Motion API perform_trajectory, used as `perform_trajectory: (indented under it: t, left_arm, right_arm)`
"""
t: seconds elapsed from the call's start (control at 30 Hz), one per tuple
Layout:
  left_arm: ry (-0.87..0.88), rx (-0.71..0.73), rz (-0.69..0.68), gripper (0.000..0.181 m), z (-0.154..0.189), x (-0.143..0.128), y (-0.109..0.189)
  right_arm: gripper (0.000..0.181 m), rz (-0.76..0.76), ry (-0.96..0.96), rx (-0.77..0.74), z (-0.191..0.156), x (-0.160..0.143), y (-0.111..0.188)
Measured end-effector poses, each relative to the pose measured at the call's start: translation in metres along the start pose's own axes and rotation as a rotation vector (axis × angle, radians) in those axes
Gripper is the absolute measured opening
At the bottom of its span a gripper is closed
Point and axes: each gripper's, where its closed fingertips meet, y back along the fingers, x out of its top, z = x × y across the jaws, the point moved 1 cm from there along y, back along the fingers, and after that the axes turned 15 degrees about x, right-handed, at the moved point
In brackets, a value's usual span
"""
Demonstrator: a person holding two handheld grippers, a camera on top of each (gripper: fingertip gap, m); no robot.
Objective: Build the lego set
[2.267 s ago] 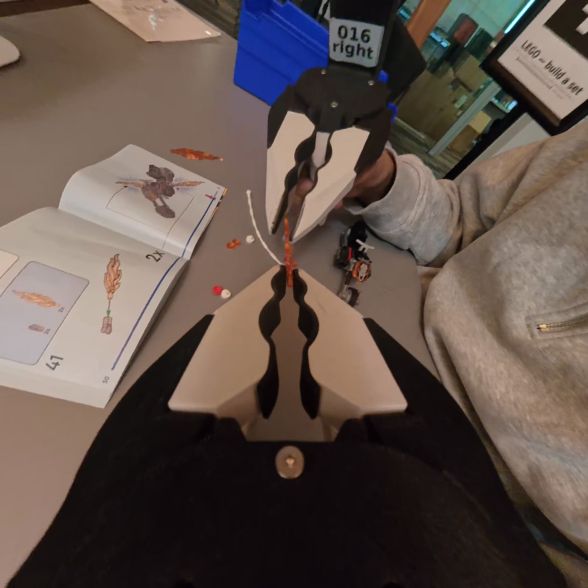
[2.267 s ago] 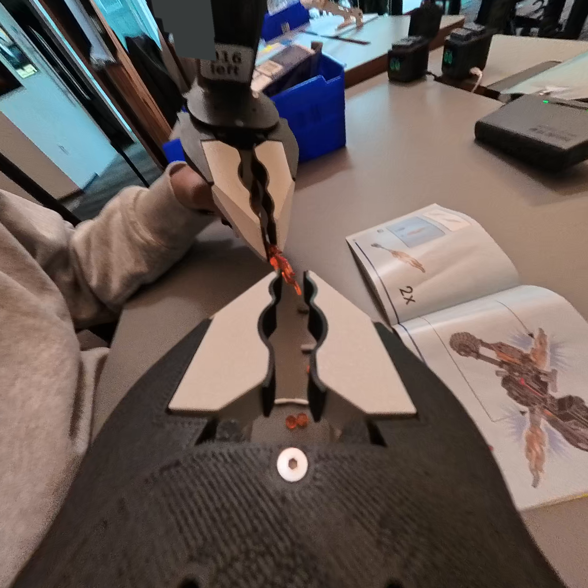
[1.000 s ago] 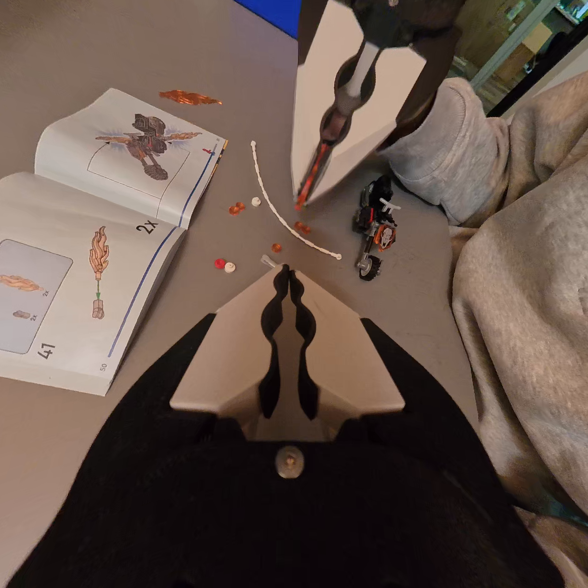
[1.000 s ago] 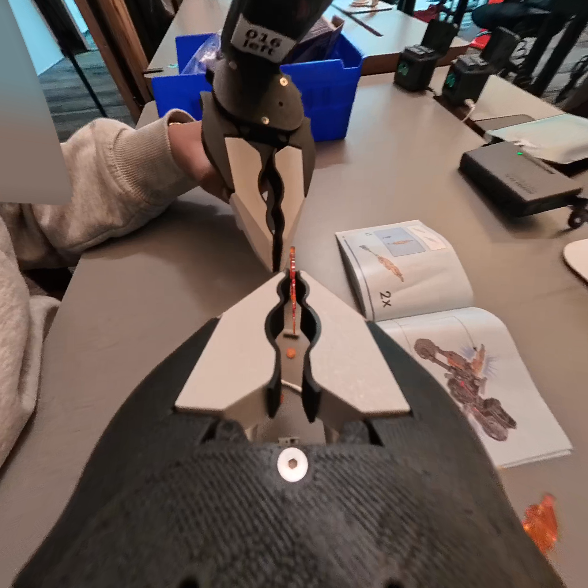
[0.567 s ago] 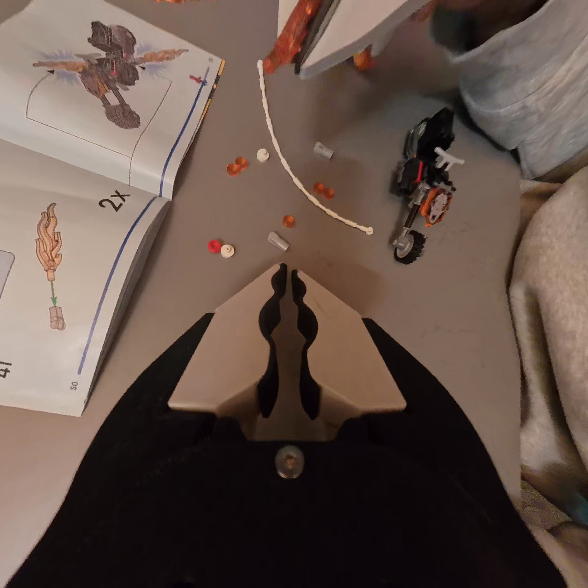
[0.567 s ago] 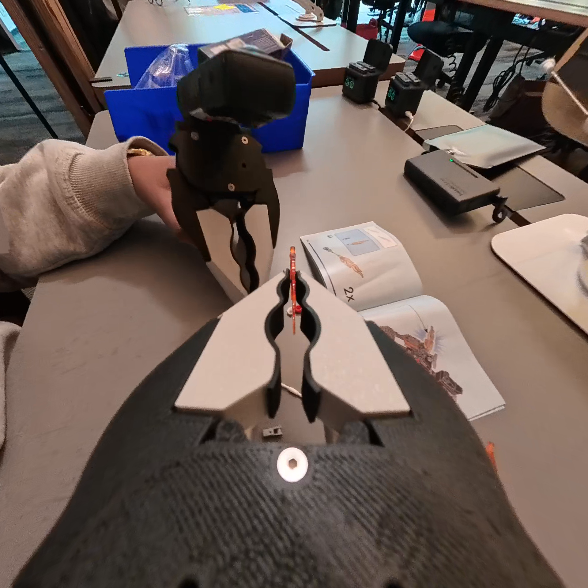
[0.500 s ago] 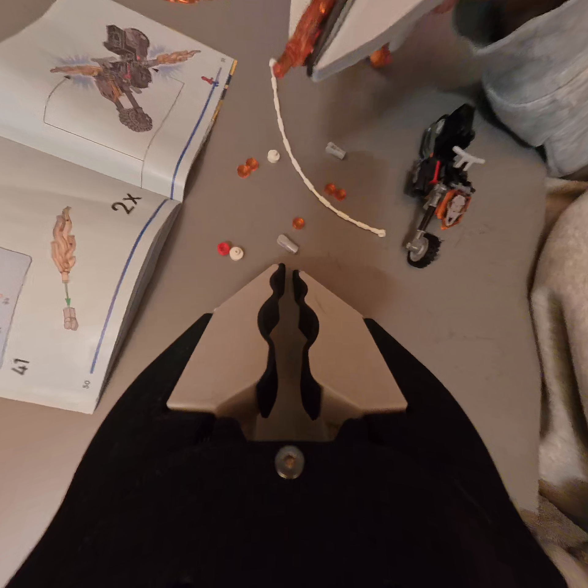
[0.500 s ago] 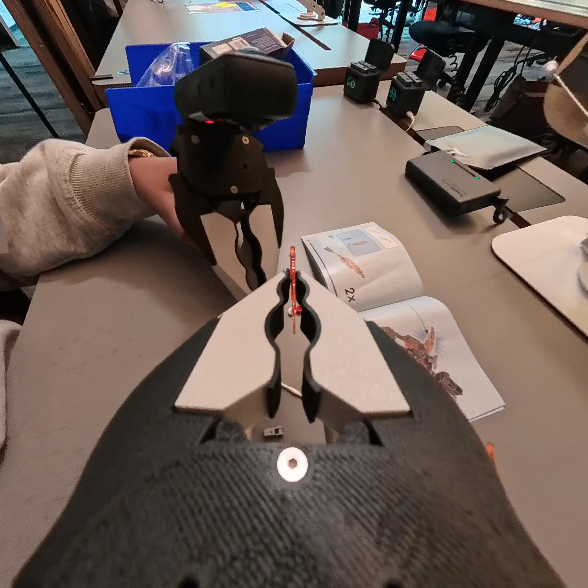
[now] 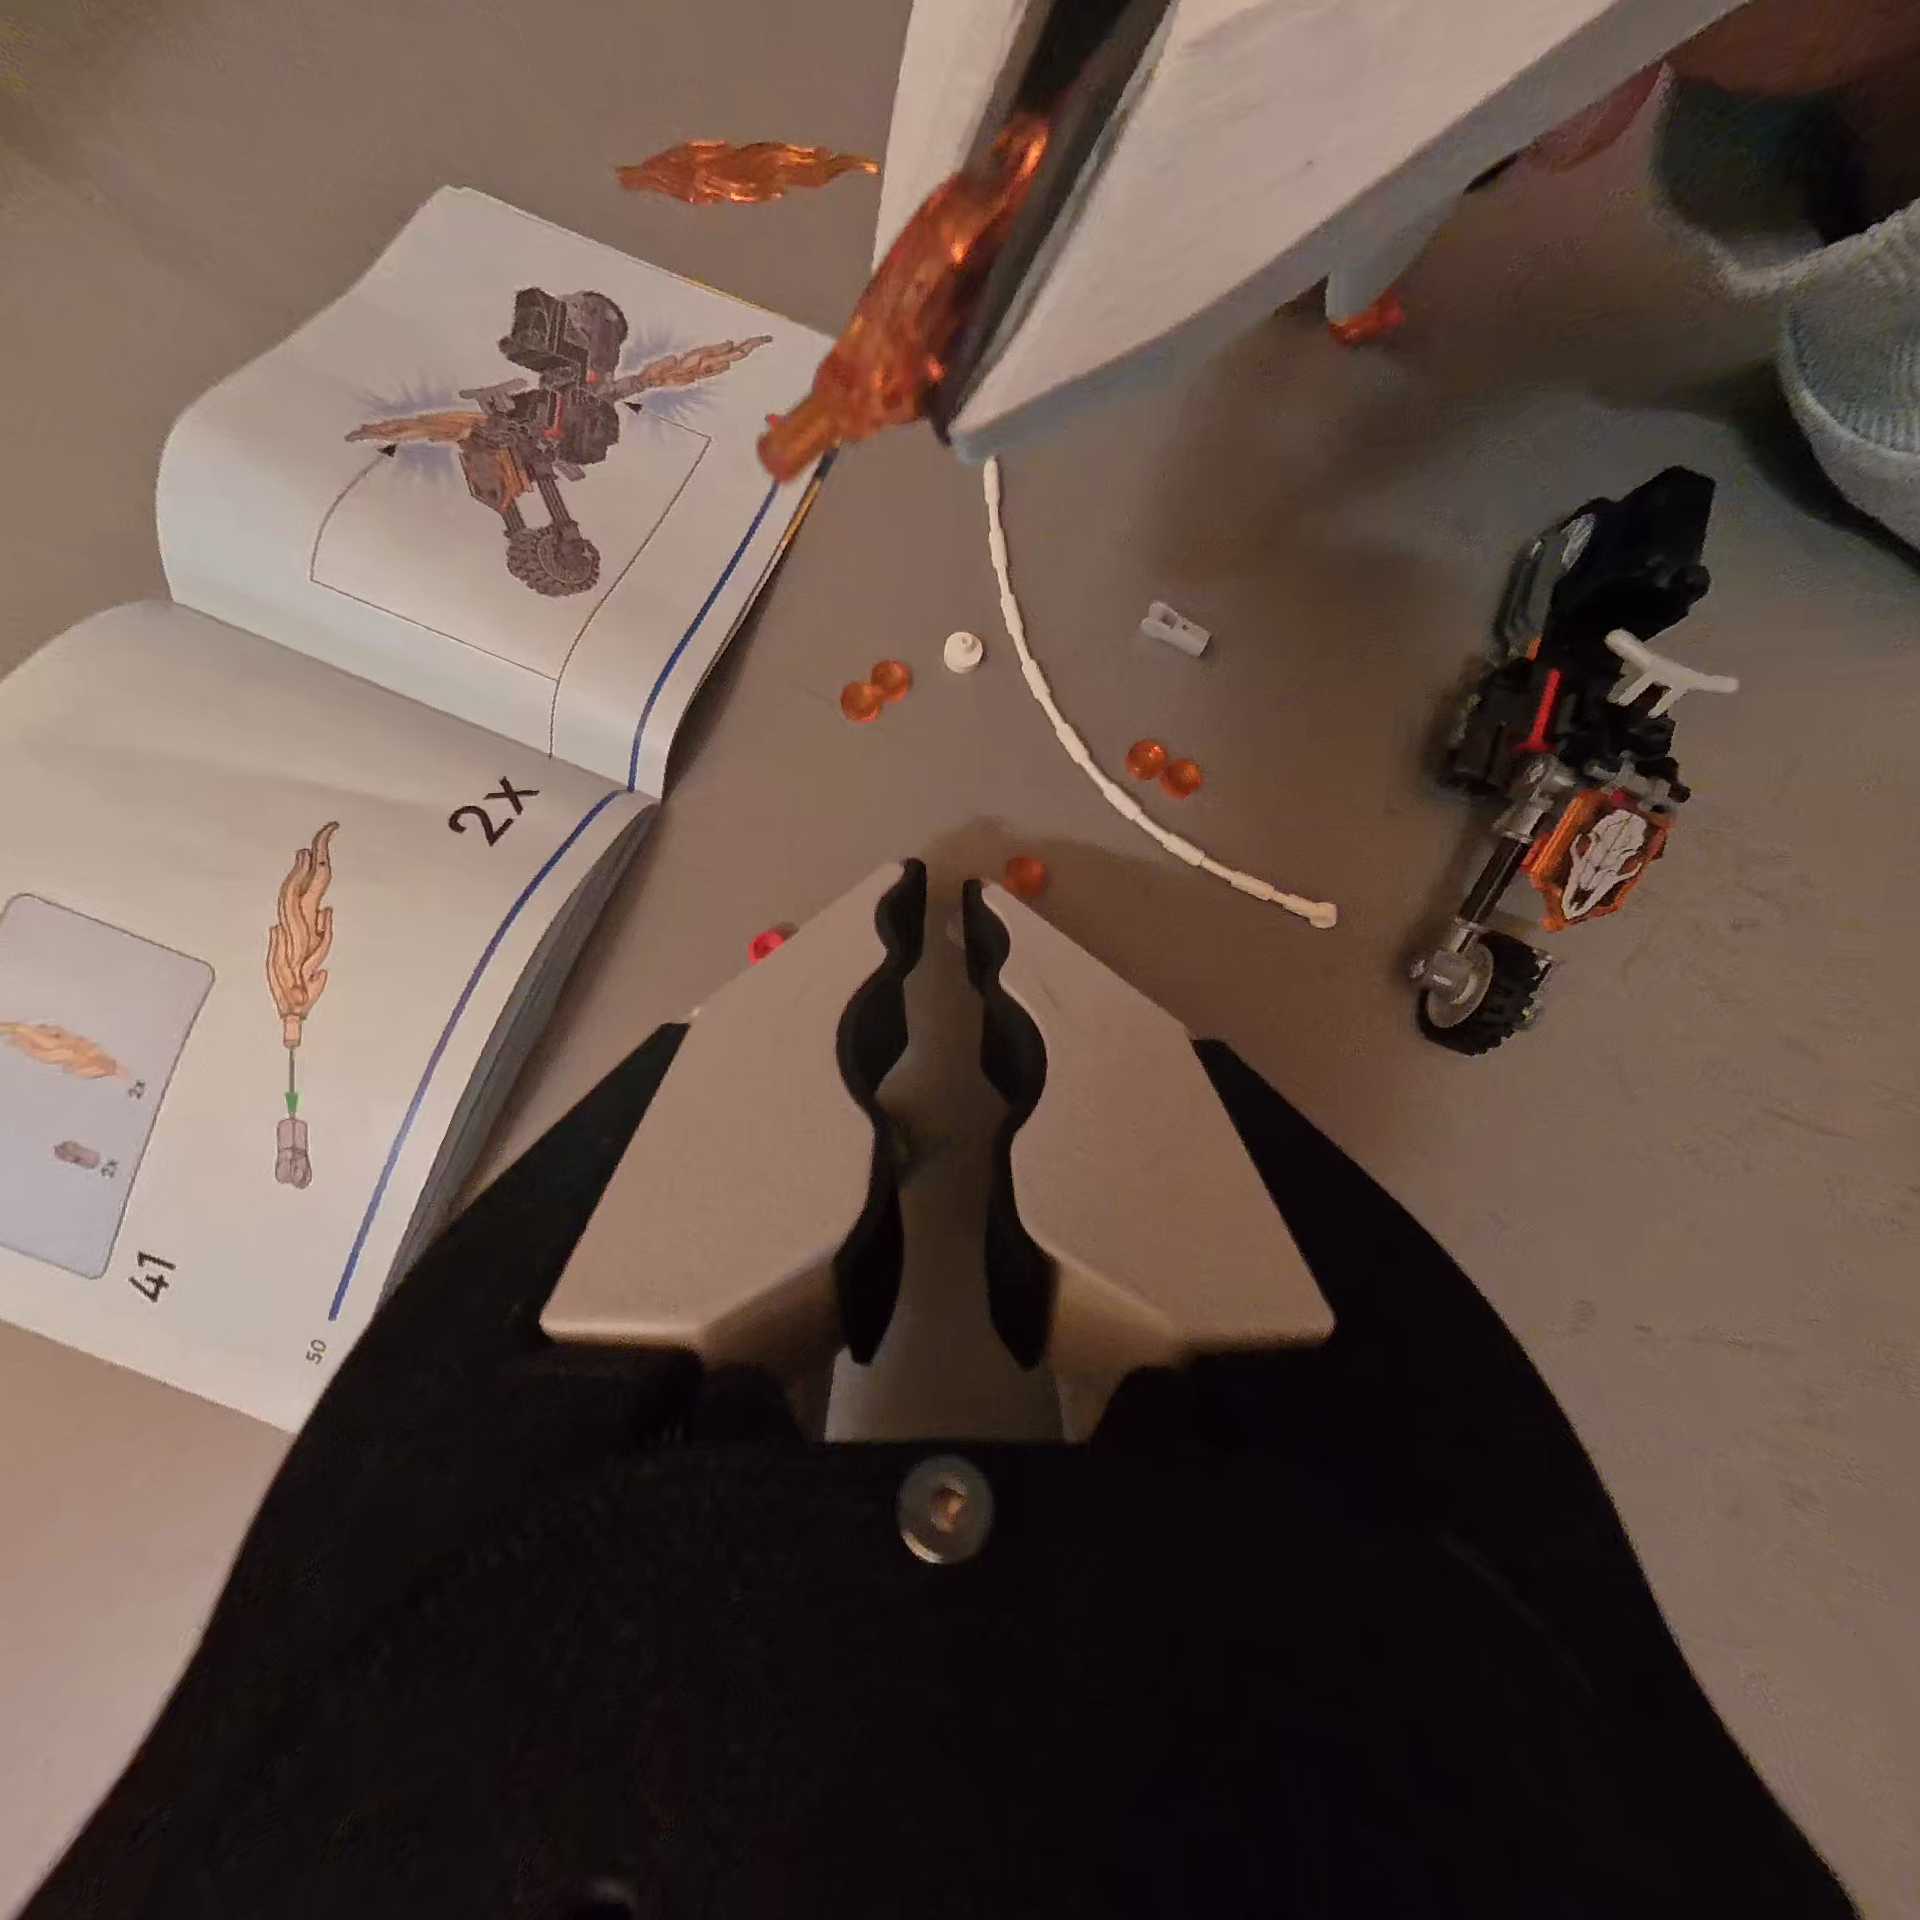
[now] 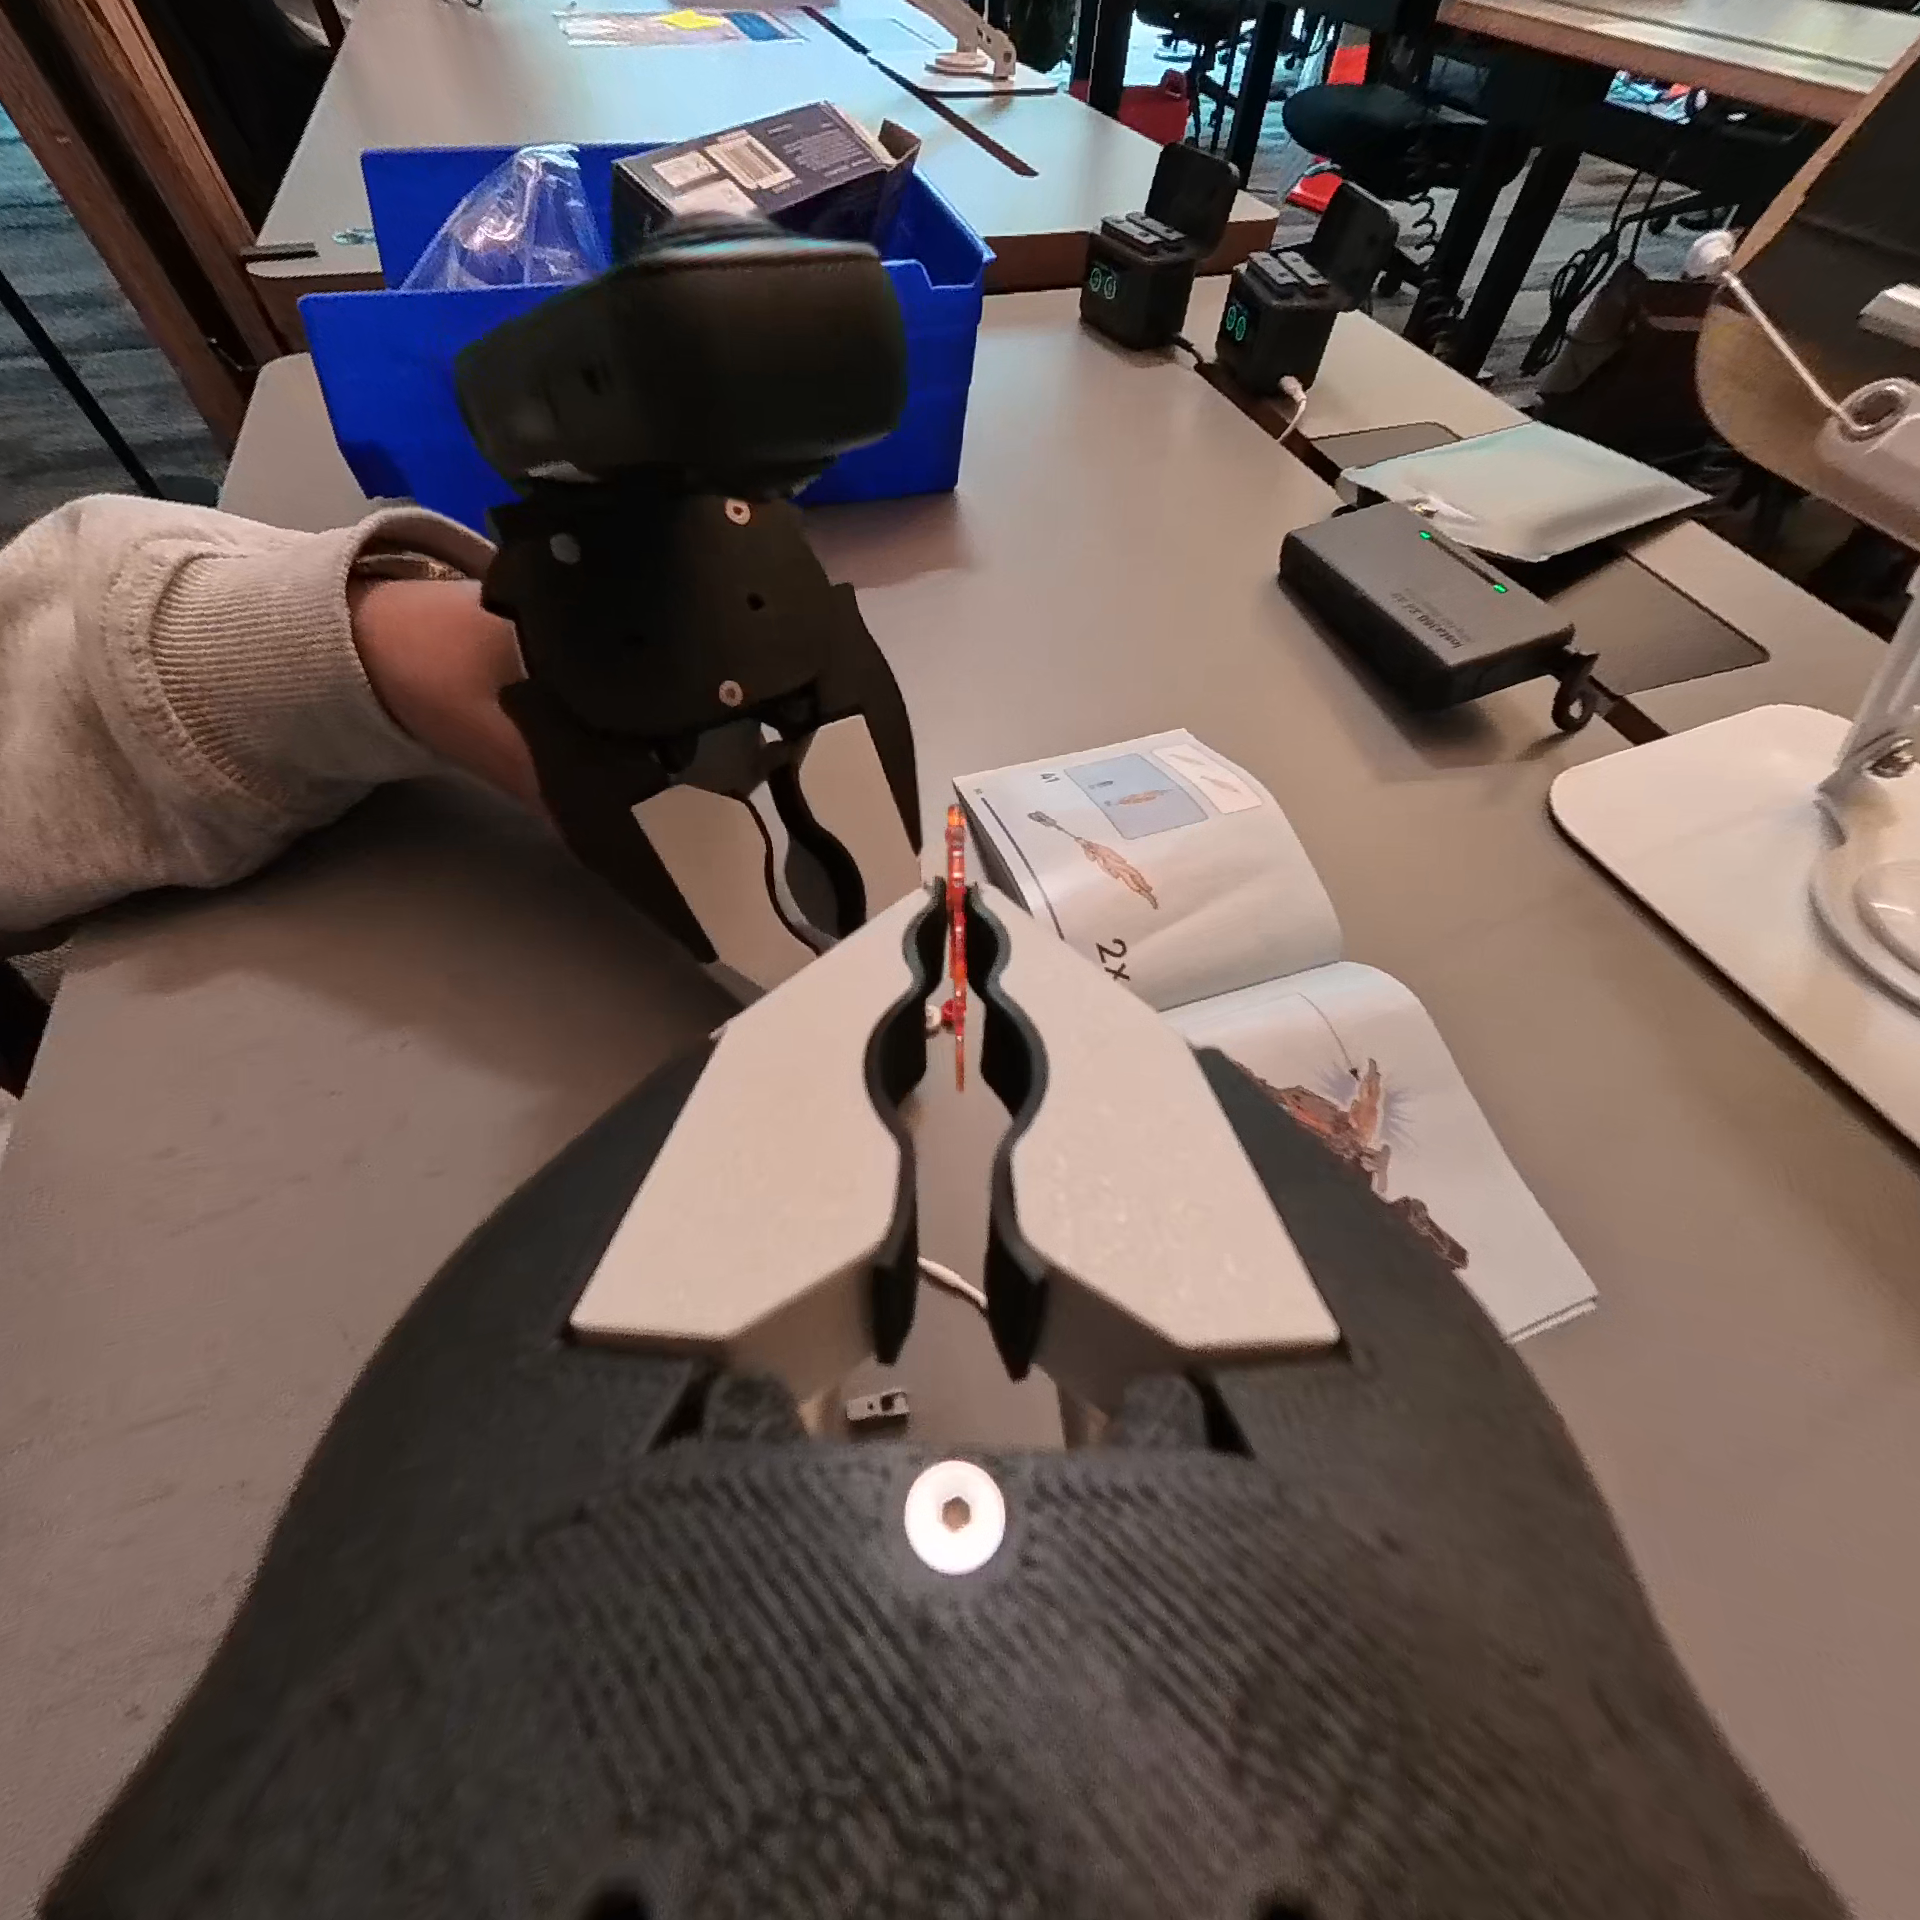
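- Right gripper clamps the orange flame piece above the instruction booklet
- Left gripper, jaws slightly apart, empty, hovers beside the booklet
- The thin flame could twist or slip out

Beyond the tongs stretches a grey table with a blue bin at its far edge and a black box to the right. Farther off stand another long table, dark office chairs, and patterned carpet floor at left.
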Motion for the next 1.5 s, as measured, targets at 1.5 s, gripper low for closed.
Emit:
perform_trajectory:
  t: [1.5]
  left_arm:
    - [0.111,-0.212,0.041,0.006,-0.014,-0.015,0.035]
  right_arm:
    - [0.000,-0.014,-0.025,0.000,0.003,-0.006,-0.002]
